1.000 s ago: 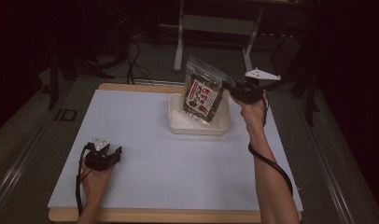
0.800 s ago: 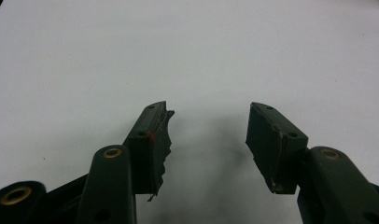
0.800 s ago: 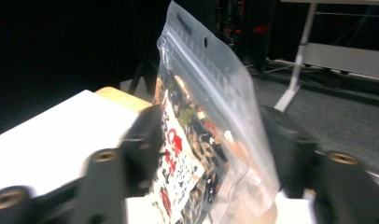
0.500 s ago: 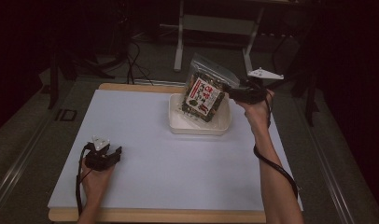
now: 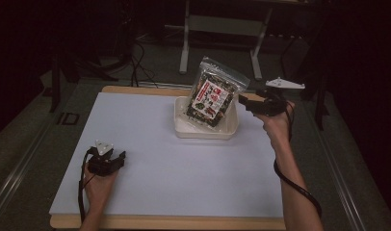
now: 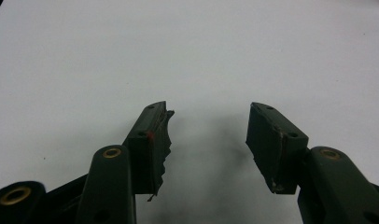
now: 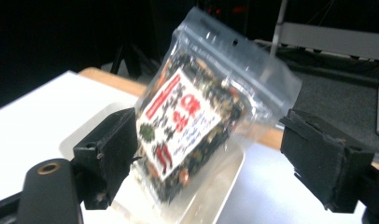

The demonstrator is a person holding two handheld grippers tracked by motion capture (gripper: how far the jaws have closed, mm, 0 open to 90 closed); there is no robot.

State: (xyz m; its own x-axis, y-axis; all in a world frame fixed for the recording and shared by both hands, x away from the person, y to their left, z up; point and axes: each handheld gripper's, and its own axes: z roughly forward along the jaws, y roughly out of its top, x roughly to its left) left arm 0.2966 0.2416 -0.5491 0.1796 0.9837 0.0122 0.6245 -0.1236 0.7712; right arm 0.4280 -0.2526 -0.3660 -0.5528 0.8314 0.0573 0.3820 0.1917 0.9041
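**Plastic snack bag parked in the tray, looking wobbly**

Clear plastic bag point(image 5: 214, 94) standing tilted in the white tray point(image 5: 184, 127) at about 1 o'clock on the tabletop point(image 5: 136, 125). Right gripper point(image 5: 246, 102) at the bag's 3 o'clock, jaws just opened wide, bag between them but unpinched. Left gripper point(image 5: 117, 159) idle at 7 o'clock, jaws apart, nothing inside. Could easily topple over the rim if clipped while backing off, being so top-heavy.

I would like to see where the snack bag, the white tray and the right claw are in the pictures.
snack bag point(image 5: 214, 94), high view, on its printed label.
white tray point(image 5: 203, 134), high view, on its near rim.
right claw point(image 7: 208, 156), right gripper view, midway between the two fingertips.
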